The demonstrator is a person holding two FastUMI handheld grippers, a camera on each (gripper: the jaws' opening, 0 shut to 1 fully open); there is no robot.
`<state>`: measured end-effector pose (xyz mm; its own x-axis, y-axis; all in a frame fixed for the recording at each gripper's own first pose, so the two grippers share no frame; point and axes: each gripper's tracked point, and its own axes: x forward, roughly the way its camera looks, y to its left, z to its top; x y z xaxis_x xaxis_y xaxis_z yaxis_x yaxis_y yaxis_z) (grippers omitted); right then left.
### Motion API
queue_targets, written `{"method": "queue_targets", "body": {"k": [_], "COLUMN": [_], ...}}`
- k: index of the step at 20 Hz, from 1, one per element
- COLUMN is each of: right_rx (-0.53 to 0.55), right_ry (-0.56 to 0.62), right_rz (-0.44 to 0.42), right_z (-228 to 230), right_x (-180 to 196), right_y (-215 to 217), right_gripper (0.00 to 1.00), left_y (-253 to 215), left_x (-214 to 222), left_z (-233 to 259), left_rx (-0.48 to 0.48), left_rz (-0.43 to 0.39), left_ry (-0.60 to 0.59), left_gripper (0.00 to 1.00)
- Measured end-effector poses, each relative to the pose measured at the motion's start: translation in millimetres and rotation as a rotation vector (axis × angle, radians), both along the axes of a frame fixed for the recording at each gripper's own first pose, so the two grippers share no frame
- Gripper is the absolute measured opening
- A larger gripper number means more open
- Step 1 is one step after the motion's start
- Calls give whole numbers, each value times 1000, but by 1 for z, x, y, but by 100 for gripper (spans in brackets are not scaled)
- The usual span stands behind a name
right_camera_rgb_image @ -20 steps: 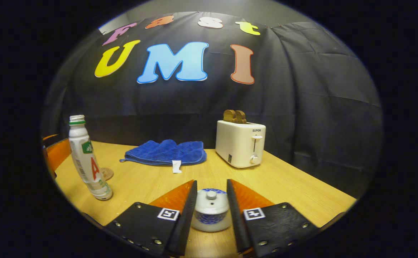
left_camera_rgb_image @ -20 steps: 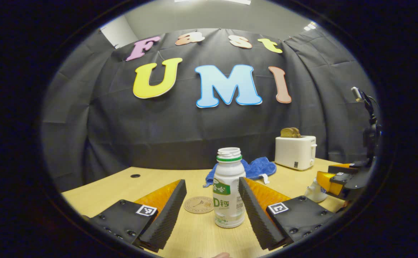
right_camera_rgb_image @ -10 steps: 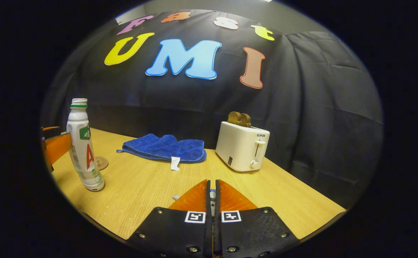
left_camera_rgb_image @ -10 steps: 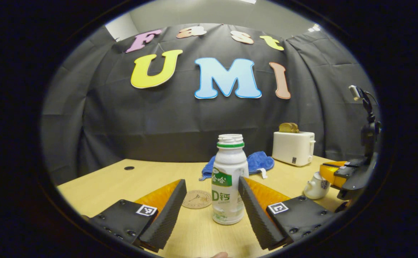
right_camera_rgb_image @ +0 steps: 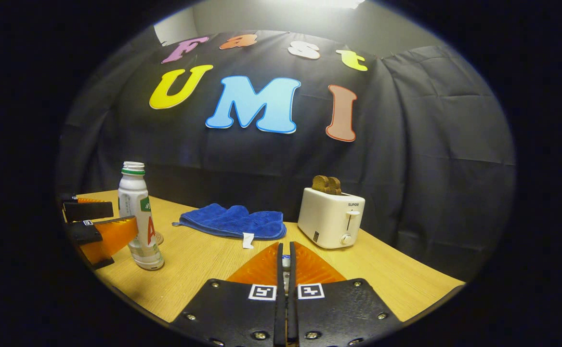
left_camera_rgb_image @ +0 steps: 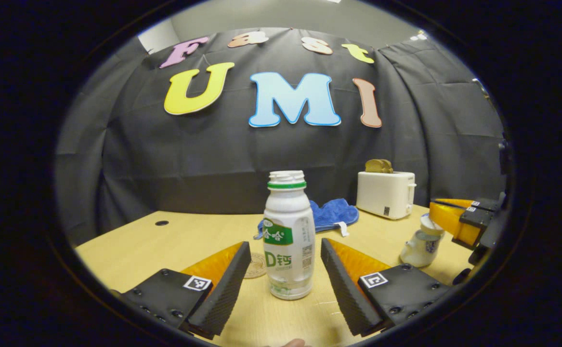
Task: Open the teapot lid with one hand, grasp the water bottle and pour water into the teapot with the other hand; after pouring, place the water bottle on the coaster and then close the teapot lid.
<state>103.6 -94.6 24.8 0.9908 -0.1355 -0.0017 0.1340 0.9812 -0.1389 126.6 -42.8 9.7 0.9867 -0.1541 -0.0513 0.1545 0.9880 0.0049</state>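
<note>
The left gripper view sits low over the near edge of the bench (left_camera_rgb_image: 131,241), faces its far edge and the black wall, and is very close to the water bottle (left_camera_rgb_image: 288,236) standing between its own fingers. The right gripper view also faces the far edge, from farther toward the bench's right side and somewhat higher, nearer to the toaster (right_camera_rgb_image: 331,217). Both take in the bottle, the blue cloth (right_camera_rgb_image: 232,221), the toaster and the coaster (left_camera_rgb_image: 255,266), and each catches the other gripper at its side edge.
</note>
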Motion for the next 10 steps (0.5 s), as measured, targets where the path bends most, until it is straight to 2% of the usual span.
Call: {"method": "queue_targets", "body": {"k": [4, 9, 10], "right_rx": [6, 14, 14], "right_ry": [-5, -3, 2], "right_rz": [14, 22, 27], "right_z": [2, -1, -3], "right_x": [-3, -4, -5], "right_y": [1, 0, 1], "right_gripper": [2, 2, 2], "left_y": [-3, 0, 0], "left_x": [24, 57, 55], "left_z": [3, -20, -23], "left_rx": [49, 15, 27], "left_rz": [42, 65, 67], "left_ry": [-30, 34, 46], "left_gripper": [100, 100, 88]}}
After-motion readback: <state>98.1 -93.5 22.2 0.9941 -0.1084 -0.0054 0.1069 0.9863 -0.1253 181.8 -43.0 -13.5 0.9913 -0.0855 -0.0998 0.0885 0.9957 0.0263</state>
